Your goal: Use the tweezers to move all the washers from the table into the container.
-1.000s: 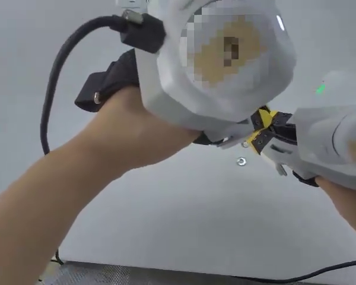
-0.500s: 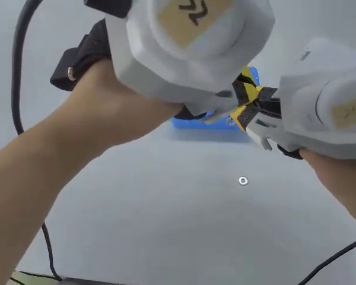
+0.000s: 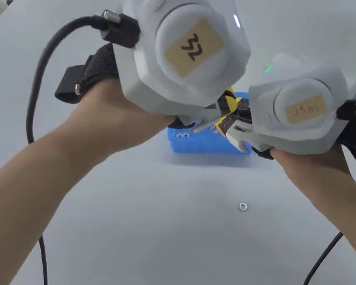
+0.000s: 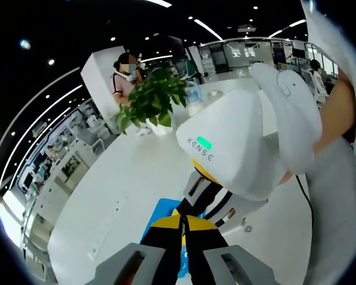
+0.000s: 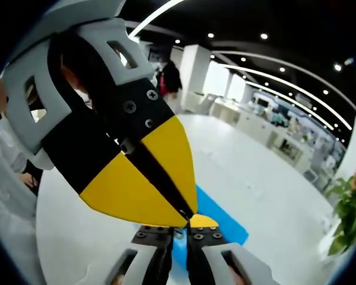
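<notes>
My left gripper and right gripper meet tip to tip above the blue container. In the left gripper view my left gripper has its black-and-yellow jaws pressed together, and the right gripper points down at them. In the right gripper view the left gripper clamps a thin dark strip, seemingly the tweezers. My right gripper has its pads nearly touching just under that tip. One washer lies flat on the white table in front of the container.
A black cable loops from the left gripper over the arm on the left. Another cable crosses the table at the bottom right. A potted plant and a person stand far behind on the long white table.
The head view has swung, bringing the blue container into sight. Both grippers stay tip to tip and now hang over the container. The washer lies where it was on the table.
</notes>
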Available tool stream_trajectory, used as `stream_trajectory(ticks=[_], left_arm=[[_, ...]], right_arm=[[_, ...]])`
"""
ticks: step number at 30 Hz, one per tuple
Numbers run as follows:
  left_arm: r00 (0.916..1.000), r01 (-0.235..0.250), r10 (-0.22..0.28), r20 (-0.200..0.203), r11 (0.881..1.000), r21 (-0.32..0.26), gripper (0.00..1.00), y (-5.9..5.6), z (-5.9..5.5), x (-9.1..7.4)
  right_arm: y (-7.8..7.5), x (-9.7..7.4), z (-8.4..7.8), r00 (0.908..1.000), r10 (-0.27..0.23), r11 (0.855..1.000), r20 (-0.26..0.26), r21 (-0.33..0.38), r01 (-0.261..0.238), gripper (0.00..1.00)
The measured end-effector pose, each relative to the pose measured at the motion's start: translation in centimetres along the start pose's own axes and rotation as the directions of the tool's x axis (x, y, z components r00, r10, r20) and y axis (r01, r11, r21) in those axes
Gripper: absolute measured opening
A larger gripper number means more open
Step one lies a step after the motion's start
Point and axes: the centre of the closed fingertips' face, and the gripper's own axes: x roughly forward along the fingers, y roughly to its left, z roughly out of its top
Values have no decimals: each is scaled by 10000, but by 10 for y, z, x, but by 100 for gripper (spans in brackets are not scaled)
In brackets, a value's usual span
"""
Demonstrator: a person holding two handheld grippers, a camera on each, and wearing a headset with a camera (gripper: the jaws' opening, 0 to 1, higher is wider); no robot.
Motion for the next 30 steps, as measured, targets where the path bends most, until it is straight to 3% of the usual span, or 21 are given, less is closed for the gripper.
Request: stream_trajectory(ticks=[4,13,30], left_arm=[[10000,-28,26,-86,9997,-256,0,8,-9,11],[9992,33,-64,-385,9968,-796,0,10,-32,30],[9966,42,-131,-809,9940,-1094,0,7,-49,42]], right_arm=[[-3,10,-6,9999,-29,10000,-141,0,29,3],[1,30,-28,9968,312,9992,-742,259,-294,3],[6,42,-42,9927,429,9981,-1123,497,-375,4]])
